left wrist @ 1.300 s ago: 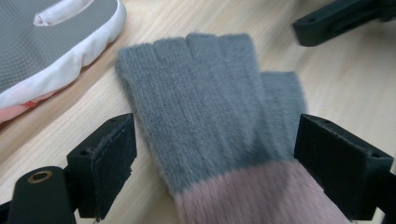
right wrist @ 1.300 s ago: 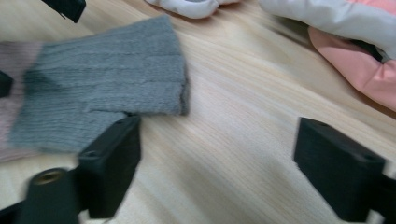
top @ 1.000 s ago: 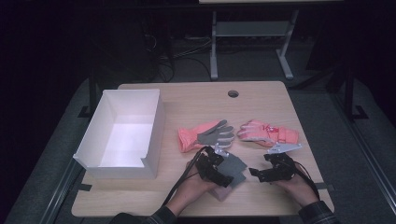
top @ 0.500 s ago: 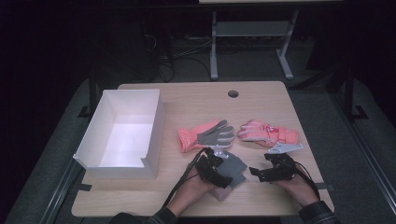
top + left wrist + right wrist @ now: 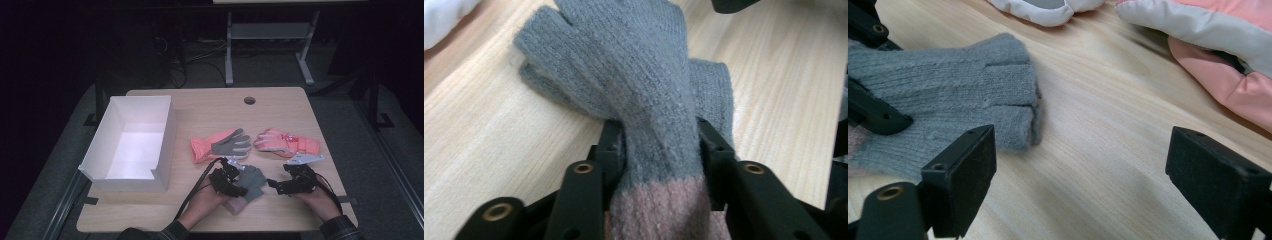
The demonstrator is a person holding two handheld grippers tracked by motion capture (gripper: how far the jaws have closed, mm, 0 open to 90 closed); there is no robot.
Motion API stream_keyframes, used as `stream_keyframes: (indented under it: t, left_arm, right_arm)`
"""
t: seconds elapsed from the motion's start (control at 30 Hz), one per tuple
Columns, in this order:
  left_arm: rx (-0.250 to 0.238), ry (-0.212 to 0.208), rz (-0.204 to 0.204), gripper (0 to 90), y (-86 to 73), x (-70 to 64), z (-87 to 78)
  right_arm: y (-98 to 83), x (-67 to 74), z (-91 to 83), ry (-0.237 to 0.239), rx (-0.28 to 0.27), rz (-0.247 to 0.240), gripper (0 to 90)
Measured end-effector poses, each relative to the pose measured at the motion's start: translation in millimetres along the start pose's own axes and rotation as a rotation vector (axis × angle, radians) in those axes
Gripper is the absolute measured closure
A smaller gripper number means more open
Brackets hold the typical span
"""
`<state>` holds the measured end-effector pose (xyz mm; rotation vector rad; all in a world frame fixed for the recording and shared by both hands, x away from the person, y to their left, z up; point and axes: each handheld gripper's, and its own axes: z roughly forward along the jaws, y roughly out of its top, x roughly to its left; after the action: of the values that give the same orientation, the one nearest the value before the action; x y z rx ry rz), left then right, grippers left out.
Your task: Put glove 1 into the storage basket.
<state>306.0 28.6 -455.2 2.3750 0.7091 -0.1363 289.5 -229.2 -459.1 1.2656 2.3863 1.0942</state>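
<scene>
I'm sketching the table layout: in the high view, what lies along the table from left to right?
White box → left gripper, jaws just closed on the grey knit glove → right gripper, jaws open.

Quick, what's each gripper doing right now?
Left gripper: jaws just closed on the grey glove.
Right gripper: open, holding nothing.

Grey glove cuff cut off — bottom edge
</scene>
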Motion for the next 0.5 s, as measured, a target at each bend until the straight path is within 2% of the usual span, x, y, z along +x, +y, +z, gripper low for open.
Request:
stream_keyframes:
  t: [0.13,0.17,0.33,0.4,0.5]
  left_arm:
    - [-0.006,-0.04,-0.007,66.9,0.6,3.7,-2.9]
    - [-0.015,-0.061,-0.022,67.2,0.8,5.0,-5.2]
    - [-0.02,-0.077,-0.025,67.3,1.8,5.5,-12.4]
    - [-0.029,-0.083,-0.03,67.3,1.9,6.7,-19.9]
    - [-0.029,-0.079,-0.026,67.3,2.0,7.4,-25.7]
  right_arm:
    - [-0.3,0.1,-0.1,0.0,-0.006,-0.005,12.5]
    - [-0.5,-0.1,0.0,0.003,-0.006,-0.007,12.5]
    - [-0.9,-0.7,-0.6,0.002,-0.01,-0.007,12.5]
    - [-1.1,-1.0,-0.5,0.004,-0.013,-0.003,12.5]
    - [-1.5,-1.1,-0.3,0.003,-0.014,0.0,12.6]
